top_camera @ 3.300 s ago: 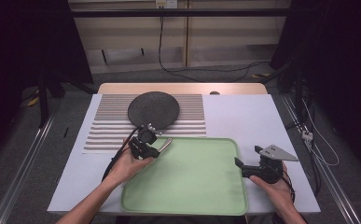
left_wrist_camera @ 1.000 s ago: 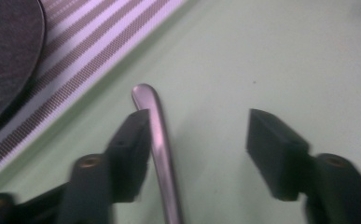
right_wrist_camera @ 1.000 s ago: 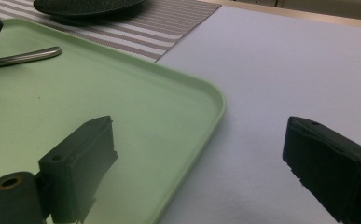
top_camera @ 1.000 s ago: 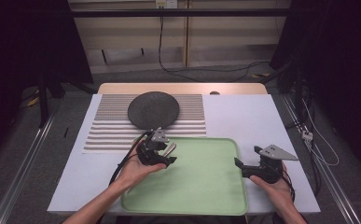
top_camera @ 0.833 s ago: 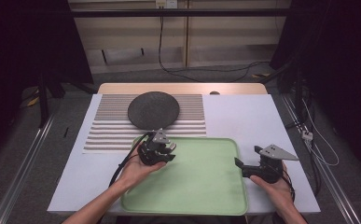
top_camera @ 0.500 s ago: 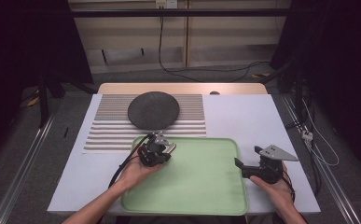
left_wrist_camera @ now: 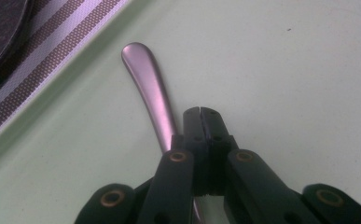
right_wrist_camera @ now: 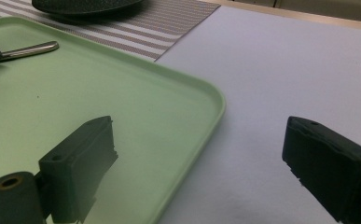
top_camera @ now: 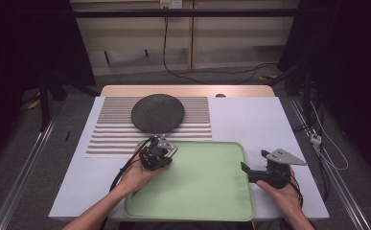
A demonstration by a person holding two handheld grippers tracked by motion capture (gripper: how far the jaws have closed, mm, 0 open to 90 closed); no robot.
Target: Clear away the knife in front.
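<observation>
A metal utensil handle (left_wrist_camera: pixel 150 88) lies on the light green tray (top_camera: pixel 202 187), near its far-left corner. My left gripper (left_wrist_camera: pixel 200 112) hovers right over it with its jaws pressed together. The handle runs beside and under the left jaw, not between the tips. From the right gripper view the handle (right_wrist_camera: pixel 31 48) sticks out past the left gripper's black tip. In the high view the left gripper (top_camera: pixel 165 154) sits over that corner. My right gripper (right_wrist_camera: pixel 201 154) stands wide open and holds nothing. It straddles the tray's right rim (right_wrist_camera: pixel 215 107) and shows in the high view (top_camera: pixel 250 172) too.
A dark round plate (top_camera: pixel 157 112) rests on a striped placemat (top_camera: pixel 111 129) just beyond the tray. White table surface (top_camera: pixel 255 120) stretches to the right of the mat. Cables trail on the floor past the table's far and right edges.
The left gripper came from the tray's far-left rim a little way onto the tray, then barely shifted. The right hand has kept still.
</observation>
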